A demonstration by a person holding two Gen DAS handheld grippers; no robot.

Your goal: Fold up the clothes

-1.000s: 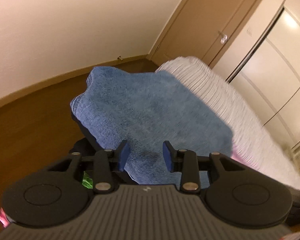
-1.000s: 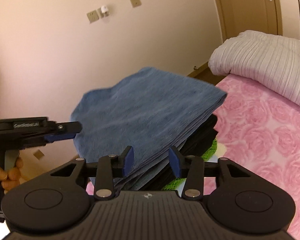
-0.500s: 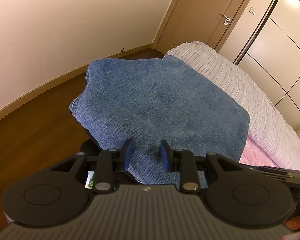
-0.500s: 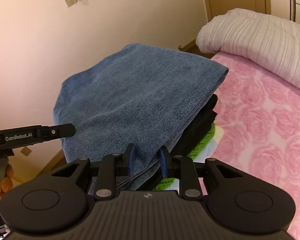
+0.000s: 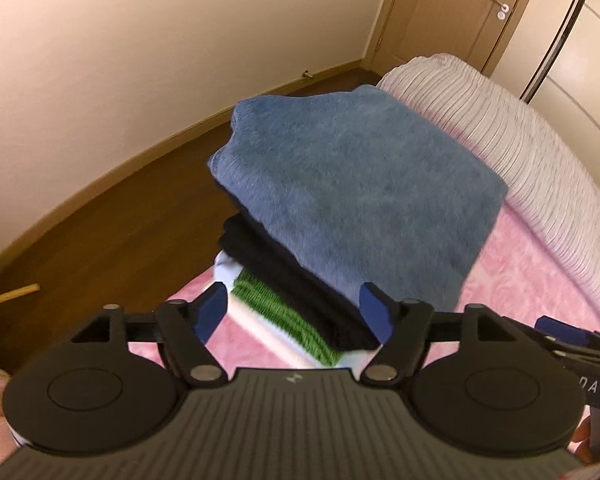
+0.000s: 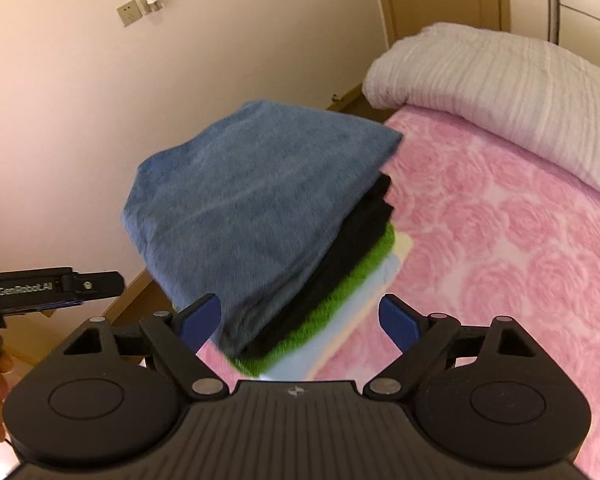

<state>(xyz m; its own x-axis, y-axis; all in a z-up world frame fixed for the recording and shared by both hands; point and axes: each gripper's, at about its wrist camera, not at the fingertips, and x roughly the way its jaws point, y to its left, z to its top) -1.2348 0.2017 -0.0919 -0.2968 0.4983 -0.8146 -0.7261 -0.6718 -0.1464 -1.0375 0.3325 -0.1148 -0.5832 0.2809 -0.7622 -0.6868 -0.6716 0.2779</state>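
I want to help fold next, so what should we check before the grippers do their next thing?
1. Blue folded cloth on top of the pile: ok, it lies flat over the black layers.
2. Left gripper let go: ok, its jaws are opening and the pads touch no cloth.
3. Right gripper let go: ok, its jaws are opening with nothing pinched between them.
4. Pile steady: cannot tell; the blue cloth overhangs the layers beneath on the wall side.
5. Pile fully on the pink bed cover: cannot tell; it sits near the bed's corner, by the floor.
6. Another garment to fold: cannot tell, none shows in either view.
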